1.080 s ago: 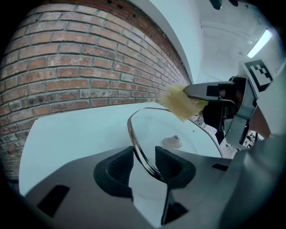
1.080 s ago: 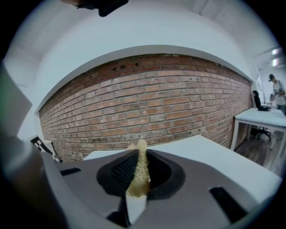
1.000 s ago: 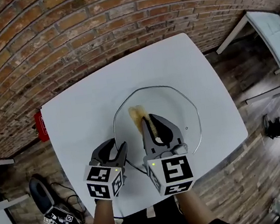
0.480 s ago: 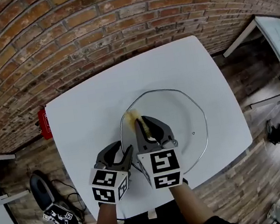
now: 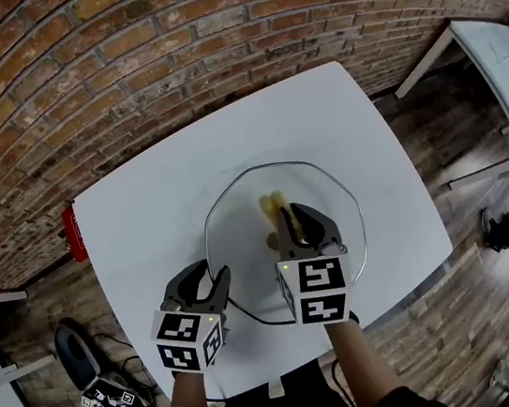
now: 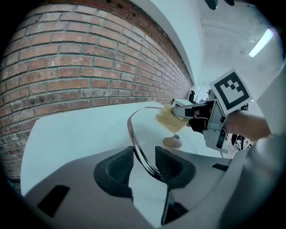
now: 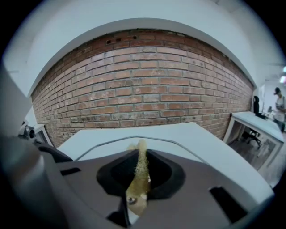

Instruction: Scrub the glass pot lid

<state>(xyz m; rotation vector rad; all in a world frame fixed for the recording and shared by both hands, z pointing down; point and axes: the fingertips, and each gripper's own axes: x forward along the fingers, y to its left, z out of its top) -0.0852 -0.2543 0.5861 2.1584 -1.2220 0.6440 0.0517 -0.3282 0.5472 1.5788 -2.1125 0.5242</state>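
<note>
Clear metal-rimmed glass lid (image 5: 241, 238), tan knob (image 5: 273, 241); sponge (image 5: 274, 206) apparently touching it.

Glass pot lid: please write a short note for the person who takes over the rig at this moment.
Left gripper: fingers shut on the near rim of the lid, which lies on the white table.
Right gripper: shut on the yellow sponge, set on the glass beyond the knob.
Done: scrubbing under way; clean share cannot be told.
Left: scrub the rest.

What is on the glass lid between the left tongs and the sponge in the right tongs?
The beige knob of the glass lid, just below the sponge; the left gripper view shows it.
</note>
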